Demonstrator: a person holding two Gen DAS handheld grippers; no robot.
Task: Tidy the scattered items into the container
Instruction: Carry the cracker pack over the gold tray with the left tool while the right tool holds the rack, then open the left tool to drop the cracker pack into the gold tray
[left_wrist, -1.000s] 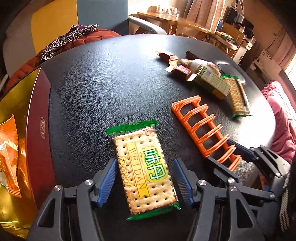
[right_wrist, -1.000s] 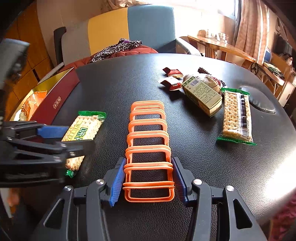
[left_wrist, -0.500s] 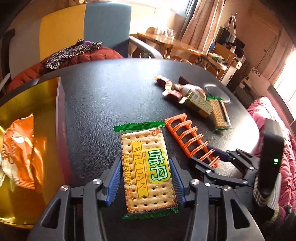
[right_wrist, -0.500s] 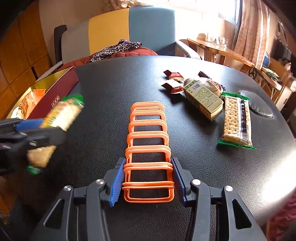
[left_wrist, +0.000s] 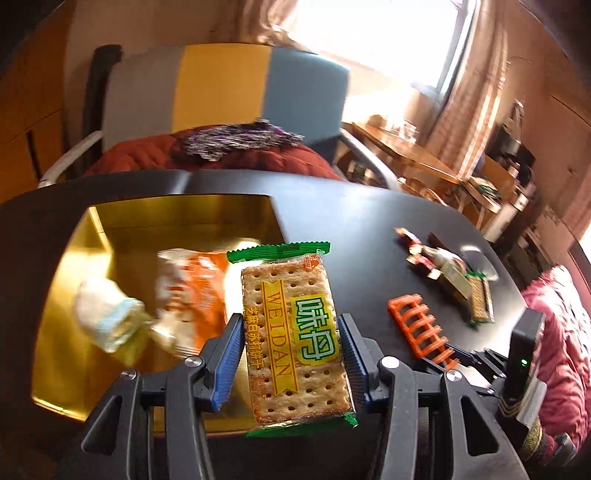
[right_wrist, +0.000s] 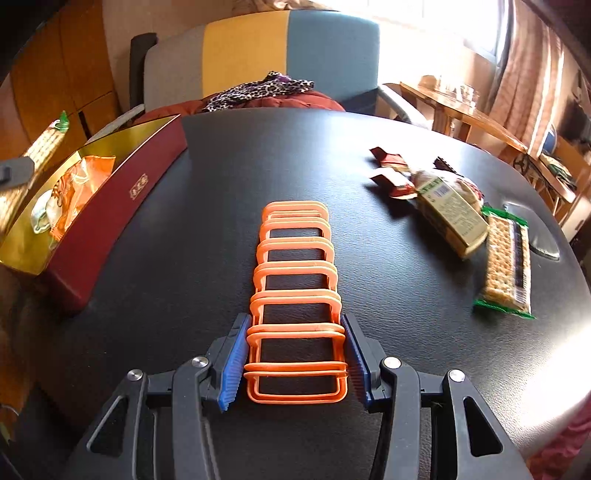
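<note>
Two blue pads of the left hand-held gripper (left_wrist: 290, 360) clamp the cracker packet (left_wrist: 293, 338) at mid-frame in the left wrist view, over the near right edge of the gold-lined box (left_wrist: 66, 291), whose far end is bare beyond an orange bag (left_wrist: 195, 291). In the right wrist view, the right hand-held gripper (right_wrist: 293, 360) grips the orange rack (right_wrist: 295, 291) on the black surface (right_wrist: 229, 177); open room lies between rack and box, with scattered snacks (right_wrist: 450, 210) at right.

The left gripper (left_wrist: 290, 354) is held raised, jaws clamped; the right gripper (right_wrist: 295, 363) is held low, jaws closed inward.
</note>
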